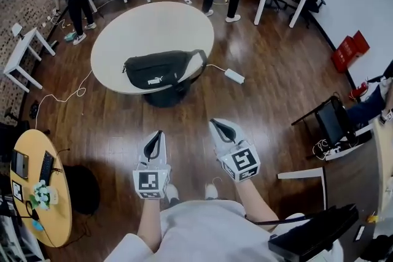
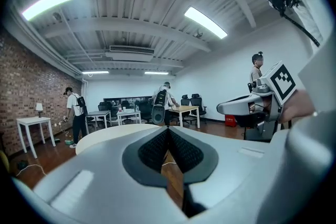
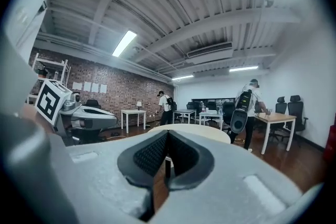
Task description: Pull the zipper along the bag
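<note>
1. Black bag [image 1: 163,69] – waist-pack type w/ a white logo on the front – lies on the near edge of a round pale table [image 1: 129,27]. Its strap loops out at the bag's right end. Zipper too small to make out.
2. L gripper [image 1: 158,132] hangs low over the wood floor [image 1: 270,58], close to the person's body and well apart from the bag. In the left gripper view its jaws [image 2: 168,131] are pressed together at the tips, nothing between them; only floor shows through the slit below.
3. R gripper [image 1: 214,123] is just beside the L one, same height, also well short of the table. In the right gripper view the pads [image 3: 167,134] meet at the tips – closed, empty.
4. Each gripper shows in the other's view: the R one w/ its marker cube [image 2: 281,81] at right, the L one w/ its cube [image 3: 51,99] at left.
5. White power brick [image 1: 234,75] w/ cable on the floor, R of the table.
6. Small yellow round table [image 1: 37,193] at lower L w/ a keyboard [image 1: 46,167] on it.
7. Red box [image 1: 350,51] by the far R wall. People stand at desks at the back of the room.
</note>
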### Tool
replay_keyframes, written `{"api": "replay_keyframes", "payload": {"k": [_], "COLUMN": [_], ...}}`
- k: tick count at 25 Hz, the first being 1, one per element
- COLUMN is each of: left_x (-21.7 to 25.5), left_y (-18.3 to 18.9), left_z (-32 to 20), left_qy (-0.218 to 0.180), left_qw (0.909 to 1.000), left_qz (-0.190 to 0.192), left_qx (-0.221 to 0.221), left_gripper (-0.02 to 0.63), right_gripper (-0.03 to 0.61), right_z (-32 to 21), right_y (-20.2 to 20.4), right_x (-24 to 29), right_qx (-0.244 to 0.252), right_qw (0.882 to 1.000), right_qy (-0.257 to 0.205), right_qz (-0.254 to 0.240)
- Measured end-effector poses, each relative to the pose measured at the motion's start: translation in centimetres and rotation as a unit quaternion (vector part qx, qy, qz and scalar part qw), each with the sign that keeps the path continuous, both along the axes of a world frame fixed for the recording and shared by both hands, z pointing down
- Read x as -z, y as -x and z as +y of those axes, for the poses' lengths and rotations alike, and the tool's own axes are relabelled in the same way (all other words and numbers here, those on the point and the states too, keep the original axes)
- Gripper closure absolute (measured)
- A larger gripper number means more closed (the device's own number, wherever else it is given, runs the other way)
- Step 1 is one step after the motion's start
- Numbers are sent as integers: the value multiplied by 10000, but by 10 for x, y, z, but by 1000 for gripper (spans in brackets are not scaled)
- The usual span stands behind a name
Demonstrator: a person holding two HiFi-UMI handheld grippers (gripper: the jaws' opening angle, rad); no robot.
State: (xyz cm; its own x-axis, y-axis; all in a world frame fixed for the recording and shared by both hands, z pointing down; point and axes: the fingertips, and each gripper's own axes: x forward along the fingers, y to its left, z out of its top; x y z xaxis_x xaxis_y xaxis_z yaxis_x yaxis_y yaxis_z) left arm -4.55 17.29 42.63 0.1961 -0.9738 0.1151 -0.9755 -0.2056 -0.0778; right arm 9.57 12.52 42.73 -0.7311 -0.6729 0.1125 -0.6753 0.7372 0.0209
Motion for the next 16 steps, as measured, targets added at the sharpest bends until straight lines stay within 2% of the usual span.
{"api": "replay_keyframes", "payload": {"k": [4,8,16], "left_x": [18,23,28], "left_y": [25,54,88], "left_z": [16,22,32], "left_qy": [-200,-240,-283], "left_qw": [9998,9996,9995], "left_qz": [32,115,100], "left_qx": [62,117,39], "left_gripper": [597,597,597], "right_gripper": [588,588,587], "right_z": [15,23,24], "right_y": [32,67,102], "right_x": [11,19,18], "right_qx": [131,294,153], "right_qw": [9998,9992,9996], "right_qy": [-107,-256,-229], "right_qz": [-111,-21,110]}}
